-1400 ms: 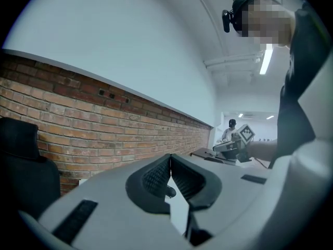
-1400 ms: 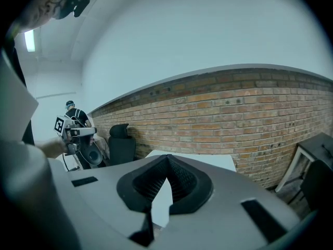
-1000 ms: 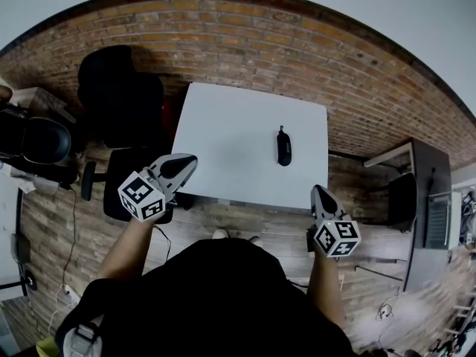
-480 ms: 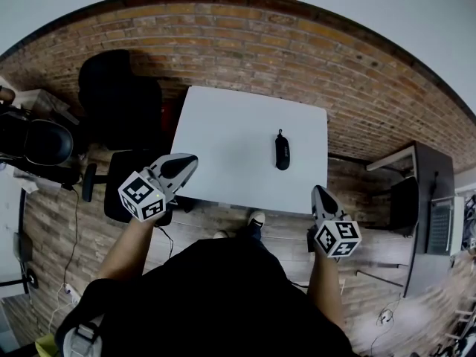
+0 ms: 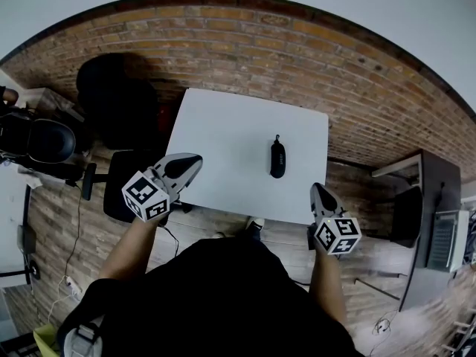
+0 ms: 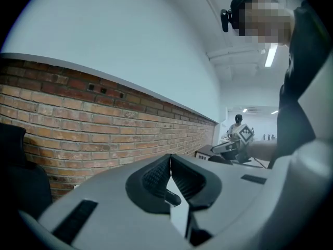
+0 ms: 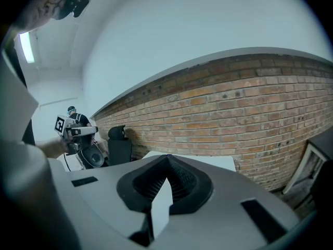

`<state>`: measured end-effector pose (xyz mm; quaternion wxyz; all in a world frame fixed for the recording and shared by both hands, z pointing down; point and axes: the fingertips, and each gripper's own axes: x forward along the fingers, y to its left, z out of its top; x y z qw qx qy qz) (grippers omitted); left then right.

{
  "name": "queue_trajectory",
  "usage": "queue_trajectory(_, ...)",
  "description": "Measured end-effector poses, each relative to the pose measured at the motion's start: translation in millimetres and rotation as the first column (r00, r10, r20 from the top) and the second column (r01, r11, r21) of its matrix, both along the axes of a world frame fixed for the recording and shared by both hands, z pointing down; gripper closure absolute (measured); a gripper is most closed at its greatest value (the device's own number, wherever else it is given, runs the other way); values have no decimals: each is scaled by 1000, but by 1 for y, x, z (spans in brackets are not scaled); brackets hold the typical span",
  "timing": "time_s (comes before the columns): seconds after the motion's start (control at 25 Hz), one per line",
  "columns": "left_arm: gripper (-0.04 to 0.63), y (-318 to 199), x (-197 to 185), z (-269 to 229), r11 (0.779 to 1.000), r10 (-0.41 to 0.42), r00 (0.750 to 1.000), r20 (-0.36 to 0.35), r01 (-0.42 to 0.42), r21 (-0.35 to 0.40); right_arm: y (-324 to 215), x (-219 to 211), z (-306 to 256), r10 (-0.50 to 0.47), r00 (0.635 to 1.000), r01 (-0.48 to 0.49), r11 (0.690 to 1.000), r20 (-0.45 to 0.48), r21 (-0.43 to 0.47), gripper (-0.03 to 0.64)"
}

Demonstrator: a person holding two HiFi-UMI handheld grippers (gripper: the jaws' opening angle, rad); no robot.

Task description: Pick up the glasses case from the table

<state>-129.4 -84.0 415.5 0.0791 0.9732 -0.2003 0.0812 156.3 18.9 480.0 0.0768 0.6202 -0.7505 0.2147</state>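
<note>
A black glasses case [image 5: 277,159] lies on the white table [image 5: 223,140], right of the table's middle, its long side pointing away from me. My left gripper [image 5: 191,160] hangs over the table's near left corner, shut with nothing in it. My right gripper [image 5: 317,191] is shut and empty too, just off the near right corner, short of the case. In the left gripper view the jaws [image 6: 169,158] meet at their tips; in the right gripper view the jaws [image 7: 167,158] also meet, with the table top [image 7: 213,162] showing behind them. The case is hidden in both gripper views.
A brick wall [image 5: 245,43] runs behind the table. Black office chairs [image 5: 119,95] stand at the left, one [image 5: 126,192] by the table's near left corner. A dark desk [image 5: 431,207] stands at the right. The floor [image 5: 223,222] is wood planks.
The table and case have drawn nearer and lower in the head view as I stepped forward. Both grippers have moved toward the table, still shut.
</note>
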Motion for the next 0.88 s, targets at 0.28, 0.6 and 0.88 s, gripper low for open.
queue_trajectory(0.28, 583, -23, 40, 3, 1000, -22, 1000, 8, 22, -10, -33, 36, 6, -40, 999, 40, 999, 6, -15, 601)
queue_trajectory(0.6, 583, -43, 71, 4, 998, -62, 998, 8, 62, -8, -72, 66, 7, -93, 996, 93, 996, 3, -11, 601)
queue_trajectory(0.88, 583, -52, 89, 2, 995, -97, 995, 15, 97, -5, -92, 86, 8, -126, 992, 126, 992, 12, -5, 601)
